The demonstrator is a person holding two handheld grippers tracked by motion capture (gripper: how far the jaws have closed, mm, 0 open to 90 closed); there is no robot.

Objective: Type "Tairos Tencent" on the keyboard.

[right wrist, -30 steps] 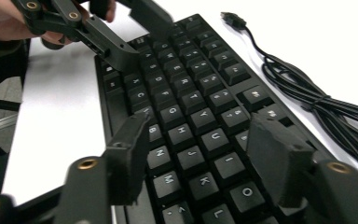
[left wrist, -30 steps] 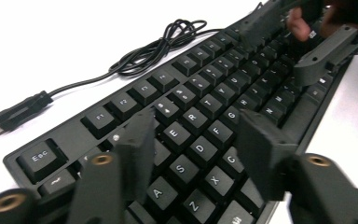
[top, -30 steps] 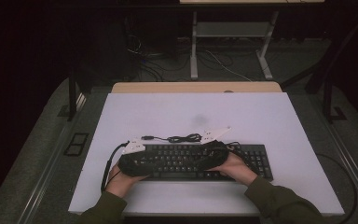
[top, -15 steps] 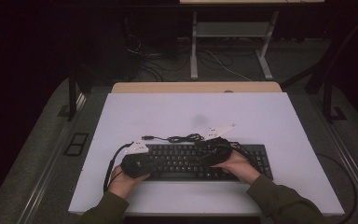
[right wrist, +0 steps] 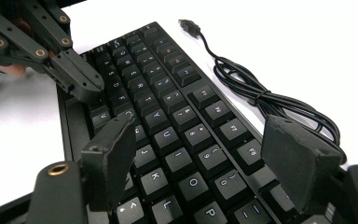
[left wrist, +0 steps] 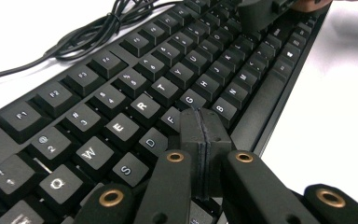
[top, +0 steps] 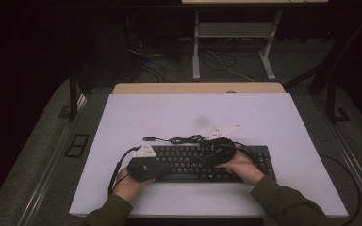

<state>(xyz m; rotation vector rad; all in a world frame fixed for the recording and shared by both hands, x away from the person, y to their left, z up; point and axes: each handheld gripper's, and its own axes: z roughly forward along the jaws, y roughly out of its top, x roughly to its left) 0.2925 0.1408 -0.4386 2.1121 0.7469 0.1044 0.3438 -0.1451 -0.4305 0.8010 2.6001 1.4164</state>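
While lowered over the left half of the black keyboard (top: 188, 159), shut tight: left gripper (left wrist: 200, 135), pads flush together with nothing caught between. Tip down among the letter keys, just beside F and G in the left gripper view; cannot tell whether pressing on a key or only hovering just above. Gripped from behind by the left hand (top: 129, 183), dark green sleeve entering from the bottom edge of the high view.

Over the right half of the letter keys, gaping: right gripper (right wrist: 200, 149), jaws just now spreading wider, nothing clamped between the pads, only the rows around U, I, K and O below the gap. Carried by the right hand (top: 242, 165), resting over the keyboard.

Keyboard itself flat on the white table (top: 193, 113), lengthwise along the near edge, closer to the person than to the far side. Beyond its far edge, touching the tabletop: black cable (right wrist: 261, 98), bunched in a loose bundle, then trailing to a free USB plug (right wrist: 189, 25) lying apart from the keyboard's corner.
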